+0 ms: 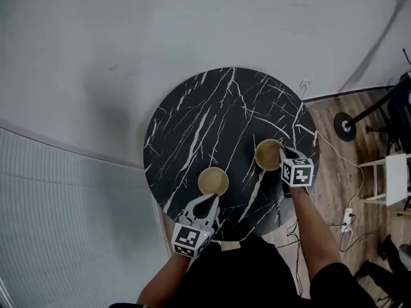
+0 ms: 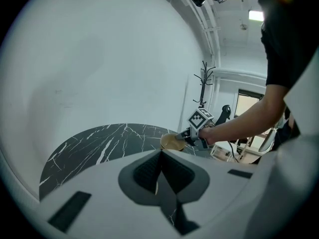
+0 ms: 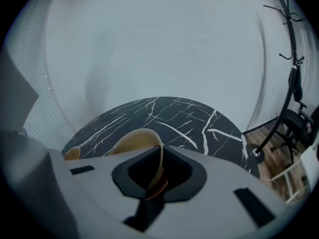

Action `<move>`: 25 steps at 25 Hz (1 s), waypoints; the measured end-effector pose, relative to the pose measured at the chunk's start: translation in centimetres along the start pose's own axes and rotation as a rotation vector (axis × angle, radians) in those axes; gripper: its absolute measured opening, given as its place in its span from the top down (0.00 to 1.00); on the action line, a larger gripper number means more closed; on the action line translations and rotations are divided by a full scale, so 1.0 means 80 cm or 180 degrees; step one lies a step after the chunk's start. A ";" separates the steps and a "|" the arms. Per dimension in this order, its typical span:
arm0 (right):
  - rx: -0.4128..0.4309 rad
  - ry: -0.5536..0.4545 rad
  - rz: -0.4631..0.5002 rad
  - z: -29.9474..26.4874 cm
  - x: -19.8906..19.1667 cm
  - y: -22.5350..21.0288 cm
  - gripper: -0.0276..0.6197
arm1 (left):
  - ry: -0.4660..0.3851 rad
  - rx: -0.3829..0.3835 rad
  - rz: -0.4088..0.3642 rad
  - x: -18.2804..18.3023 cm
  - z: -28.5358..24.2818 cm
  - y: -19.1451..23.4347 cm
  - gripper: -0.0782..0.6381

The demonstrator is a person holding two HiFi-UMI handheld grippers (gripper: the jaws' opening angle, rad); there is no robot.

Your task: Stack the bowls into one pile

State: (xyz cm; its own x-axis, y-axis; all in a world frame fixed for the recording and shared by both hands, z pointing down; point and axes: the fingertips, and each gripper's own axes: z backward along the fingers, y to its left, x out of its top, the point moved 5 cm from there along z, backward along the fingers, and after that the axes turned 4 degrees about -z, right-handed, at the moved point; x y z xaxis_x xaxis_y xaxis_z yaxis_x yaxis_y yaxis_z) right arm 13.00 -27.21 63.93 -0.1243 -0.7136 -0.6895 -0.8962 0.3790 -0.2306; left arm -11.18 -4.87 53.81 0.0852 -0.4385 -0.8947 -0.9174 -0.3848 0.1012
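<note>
Currently, we have the right gripper (image 3: 155, 171) clamped on the wall of the first bowl (image 3: 132, 141). The right gripper view shows the tan rim running down between the two jaws, with the rest of the bowl standing out past them to the left. We cannot tell whether this bowl rests on the table (image 1: 212, 114) or hangs just above it. In the head view it sits over the right part of the round marble top, near the edge.

The second bowl (image 1: 213, 181) stands upright, apart from the first, to its left and closer to the person, near the table's near edge. The left gripper (image 1: 207, 203) has its jaws drawn together with nothing pinched. Its tips lie at the near rim of the second bowl.

We judge that the stacking is not yet done. Hazards from here:

- The grip takes one side of a thin wall only, so the first bowl may pivot or slip between the pads during carry.
- An off-centre descent would land it on the second bowl's rim and tip or shove that bowl.
- A shove toward the near edge could send the second bowl off the table.
- The left gripper at the rim may obstruct the placement.
</note>
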 end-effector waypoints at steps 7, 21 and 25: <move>-0.0065 -0.0039 0.0088 -0.004 0.008 0.004 0.83 | -0.0012 -0.0027 0.0011 0.001 -0.003 0.002 0.87; -0.0015 -0.0469 0.0480 0.058 0.033 0.045 0.85 | -0.0095 -0.0111 -0.0079 0.010 0.006 -0.001 0.87; -0.0019 -0.0628 0.0727 0.089 0.031 0.070 0.93 | -0.0075 -0.0141 -0.0077 0.005 0.011 -0.001 0.87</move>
State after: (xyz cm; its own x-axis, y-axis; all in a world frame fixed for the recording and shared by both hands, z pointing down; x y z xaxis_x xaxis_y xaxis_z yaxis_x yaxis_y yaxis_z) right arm 10.68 -22.68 56.03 -0.2383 -0.4817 -0.8433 -0.8571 0.5126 -0.0506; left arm -11.41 -4.31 53.04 0.0977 -0.4095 -0.9071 -0.8970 -0.4310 0.0980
